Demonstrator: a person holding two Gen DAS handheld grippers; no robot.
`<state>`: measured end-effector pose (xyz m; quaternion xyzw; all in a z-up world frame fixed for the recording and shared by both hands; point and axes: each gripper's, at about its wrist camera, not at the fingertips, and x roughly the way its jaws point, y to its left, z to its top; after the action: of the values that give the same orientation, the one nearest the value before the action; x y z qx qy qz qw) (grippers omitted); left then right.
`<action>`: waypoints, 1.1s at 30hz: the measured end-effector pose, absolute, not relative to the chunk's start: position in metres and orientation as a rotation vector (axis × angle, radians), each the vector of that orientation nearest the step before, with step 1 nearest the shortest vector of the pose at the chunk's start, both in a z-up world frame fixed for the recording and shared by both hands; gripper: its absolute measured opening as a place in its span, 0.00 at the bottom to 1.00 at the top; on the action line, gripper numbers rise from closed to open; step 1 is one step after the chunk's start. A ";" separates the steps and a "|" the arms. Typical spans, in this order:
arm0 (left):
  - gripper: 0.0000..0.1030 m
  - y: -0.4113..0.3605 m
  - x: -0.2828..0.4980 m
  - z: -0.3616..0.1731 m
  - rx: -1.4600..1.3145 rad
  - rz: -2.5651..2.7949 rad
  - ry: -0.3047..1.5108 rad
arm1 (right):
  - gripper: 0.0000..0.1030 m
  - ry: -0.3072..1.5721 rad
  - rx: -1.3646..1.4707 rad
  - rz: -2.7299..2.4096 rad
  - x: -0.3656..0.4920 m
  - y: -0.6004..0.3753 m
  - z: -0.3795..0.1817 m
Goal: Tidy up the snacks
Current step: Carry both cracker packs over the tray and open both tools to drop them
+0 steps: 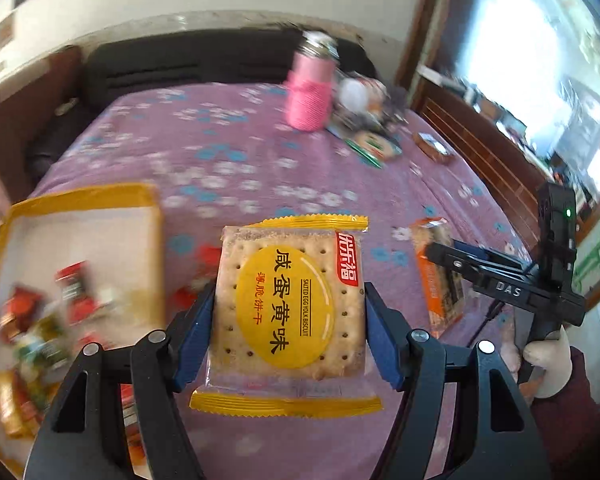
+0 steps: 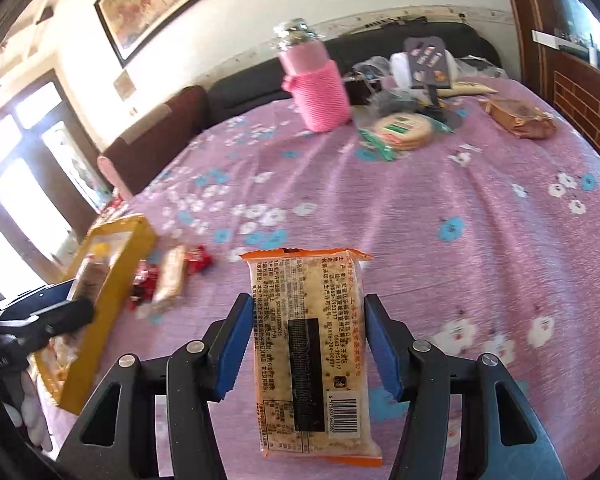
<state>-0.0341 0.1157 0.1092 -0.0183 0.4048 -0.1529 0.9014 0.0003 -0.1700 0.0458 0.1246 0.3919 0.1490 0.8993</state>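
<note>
Left claw (image 1: 288, 328) clamps yellow biscuit pack (image 1: 288, 308) by side edges above bed (image 1: 220, 152). Right claw (image 2: 308, 344) likewise pinches orange cracker pack (image 2: 312, 352). Both light, brittle, slippery; grip edges gently.

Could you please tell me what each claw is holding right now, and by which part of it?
The left claw grips the yellow salted egg yolk biscuit pack by its two side edges. The right claw holds the orange-edged biscuit pack by its long sides.

Yellow packet (image 1: 290, 312): "SALTED EGG YOLK BISCUIT".
</note>
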 end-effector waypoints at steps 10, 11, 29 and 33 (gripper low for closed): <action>0.67 0.251 -0.068 0.115 -0.229 -0.131 0.773 | 0.54 0.804 0.266 0.486 -0.017 -0.086 0.082; 0.67 0.260 -0.068 0.113 -0.251 -0.123 0.772 | 0.54 0.804 0.258 0.509 -0.017 -0.072 0.088; 0.67 0.342 -0.023 0.069 -0.386 -0.011 0.847 | 0.13 1.011 0.147 0.692 0.055 0.147 0.082; 0.67 0.352 -0.016 0.060 -0.427 -0.008 0.864 | 0.17 1.041 0.153 0.637 0.078 0.160 0.067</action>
<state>-0.0161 0.3516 0.0598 -0.2052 0.4153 -0.0039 0.8863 0.0780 0.1603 0.0668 0.0718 0.4883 0.2990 0.8167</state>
